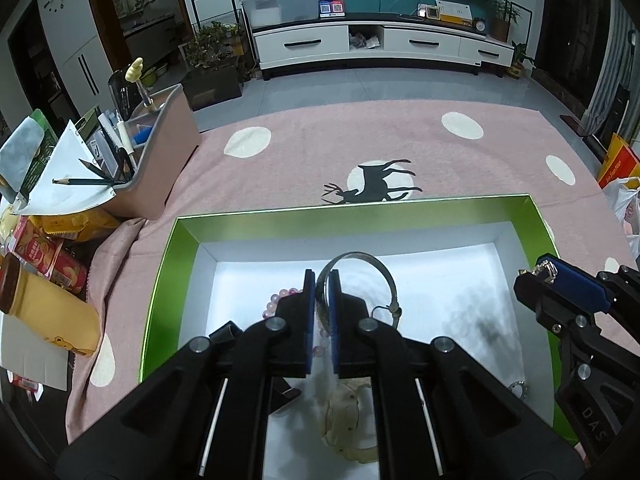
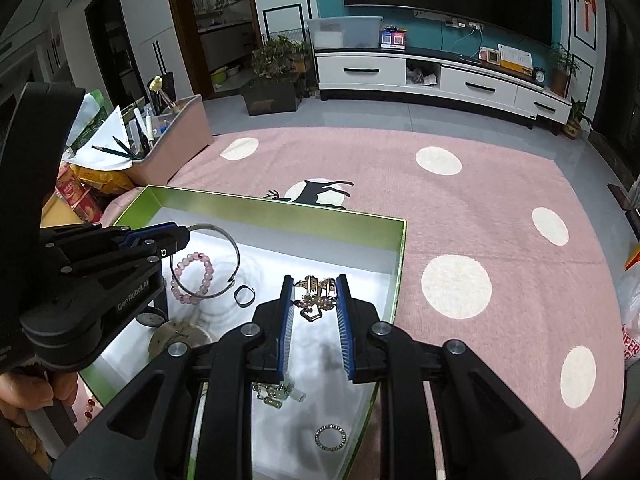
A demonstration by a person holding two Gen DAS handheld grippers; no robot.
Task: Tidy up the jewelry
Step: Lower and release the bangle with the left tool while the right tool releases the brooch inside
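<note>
A green box (image 1: 168, 264) with a white inside sits on the pink rug; it also shows in the right wrist view (image 2: 400, 256). My left gripper (image 1: 322, 280) is shut on a silver bangle (image 1: 376, 268), held above the box floor (image 2: 218, 256). My right gripper (image 2: 314, 286) is shut on a gold pearl brooch (image 2: 316, 298) over the box; in the left wrist view it (image 1: 536, 274) is at the right. A pink bead bracelet (image 2: 192, 278), a small dark ring (image 2: 244, 296), a round sparkly ring (image 2: 330, 437) and a cream bracelet (image 1: 344, 420) lie in the box.
A pink organizer bin (image 1: 160, 160) with pencils and papers stands at the far left. Snack packs (image 1: 48, 256) and a yellow bottle (image 1: 48, 312) lie left of the box. A white TV cabinet (image 1: 380, 44) stands across the floor.
</note>
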